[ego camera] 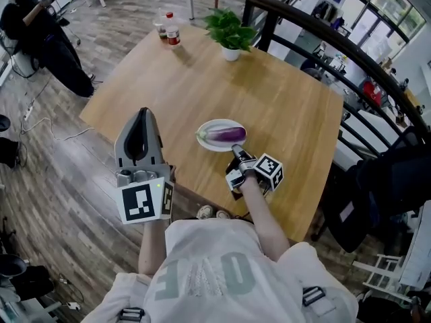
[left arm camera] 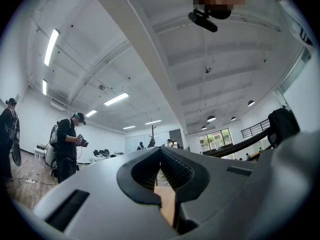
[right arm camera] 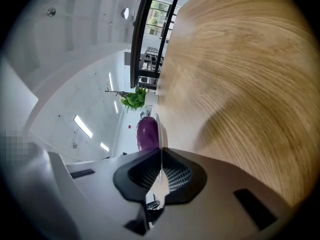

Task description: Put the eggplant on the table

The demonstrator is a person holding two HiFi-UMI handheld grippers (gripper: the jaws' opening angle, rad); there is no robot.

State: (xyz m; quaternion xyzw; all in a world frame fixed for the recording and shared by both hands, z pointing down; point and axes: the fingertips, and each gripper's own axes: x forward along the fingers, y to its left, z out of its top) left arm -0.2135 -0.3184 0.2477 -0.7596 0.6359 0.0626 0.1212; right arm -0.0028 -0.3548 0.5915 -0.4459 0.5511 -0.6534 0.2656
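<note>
A purple eggplant point(ego camera: 226, 135) lies on a small white plate point(ego camera: 206, 127) near the front of the wooden table point(ego camera: 283, 93). My right gripper point(ego camera: 236, 151) is just in front of the plate's near rim, pointing at the eggplant, with its jaws shut and empty. In the right gripper view the eggplant point(right arm camera: 147, 132) and the plate's edge point(right arm camera: 158, 126) sit directly beyond the closed tips of the right gripper point(right arm camera: 161, 150). My left gripper point(ego camera: 143, 113) is held up off the table's left front edge, jaws together and empty. The left gripper view looks up at the ceiling over the left gripper point(left arm camera: 162, 150).
A potted plant point(ego camera: 229, 31), a red-capped bottle point(ego camera: 173, 32) and a clear jar point(ego camera: 161, 25) stand at the table's far side. A dark railing point(ego camera: 323, 39) curves past on the right. A person point(ego camera: 40, 36) stands far left. Shoes point(ego camera: 205, 212) lie by the near edge.
</note>
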